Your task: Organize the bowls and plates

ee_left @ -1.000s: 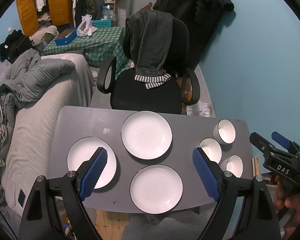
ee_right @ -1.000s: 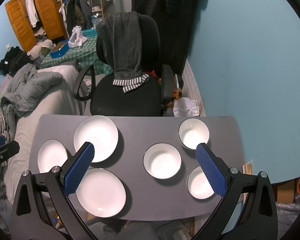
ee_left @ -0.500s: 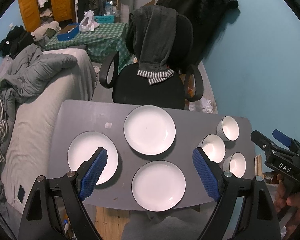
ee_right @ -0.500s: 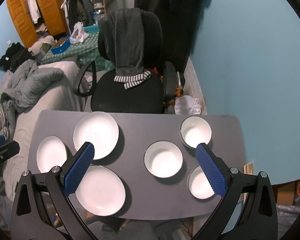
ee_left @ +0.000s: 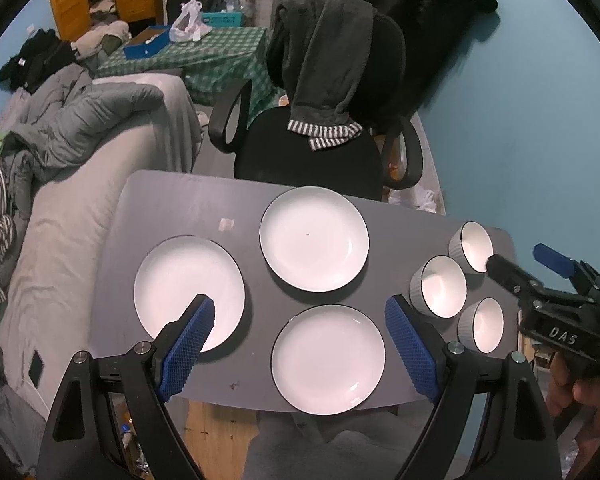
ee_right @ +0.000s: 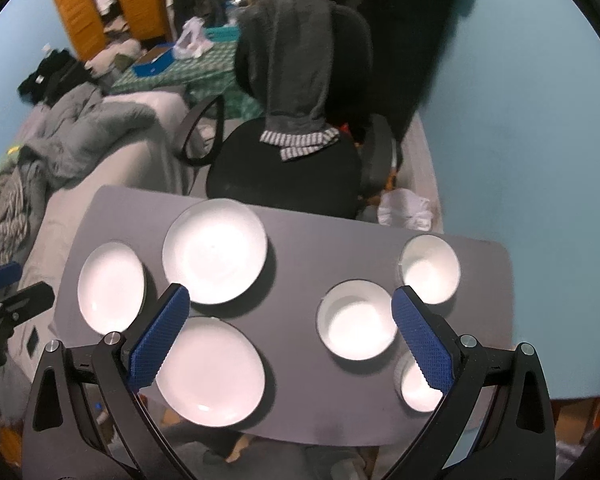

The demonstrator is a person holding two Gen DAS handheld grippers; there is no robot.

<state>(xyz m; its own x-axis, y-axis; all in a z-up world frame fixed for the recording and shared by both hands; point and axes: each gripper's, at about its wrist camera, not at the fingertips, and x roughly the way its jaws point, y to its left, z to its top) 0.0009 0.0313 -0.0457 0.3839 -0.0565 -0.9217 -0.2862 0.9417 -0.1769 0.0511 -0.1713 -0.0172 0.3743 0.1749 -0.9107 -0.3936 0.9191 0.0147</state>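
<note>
The left wrist view is sharp and catches the right gripper (ee_left: 534,264) at its right edge, held in a hand (ee_left: 576,384), its tips over the far bowl (ee_left: 474,246); the right wrist view is blurred and shows only a sliver of the left gripper (ee_right: 8,292) at its left edge. From the right wrist view, the pale bundle (ee_right: 406,208) on the floor beside the chair is plain to see. The left gripper (ee_left: 300,344), seen from its own camera, hangs above the table (ee_left: 172,200) with its blue fingers (ee_left: 188,344) spread wide, holding and touching nothing; between them lies the near plate (ee_left: 328,360). The right gripper (ee_right: 296,340) has its fingers (ee_right: 422,340) spread just as wide and empty, framing the middle bowl (ee_right: 356,322) below. On the grey table three white plates sit apart from one another on the left: the near one, the far plate (ee_left: 314,238) and the left plate (ee_left: 188,288). Three white bowls cluster on the right, the middle bowl (ee_left: 440,286) close beside the far one and the near bowl (ee_left: 482,324). Beyond the table stands a black office chair (ee_left: 312,160) with a grey garment (ee_left: 328,60) draped over its back, a bed (ee_left: 60,208) piled with clothes to the left, and a blue wall (ee_left: 520,100) to the right.
</note>
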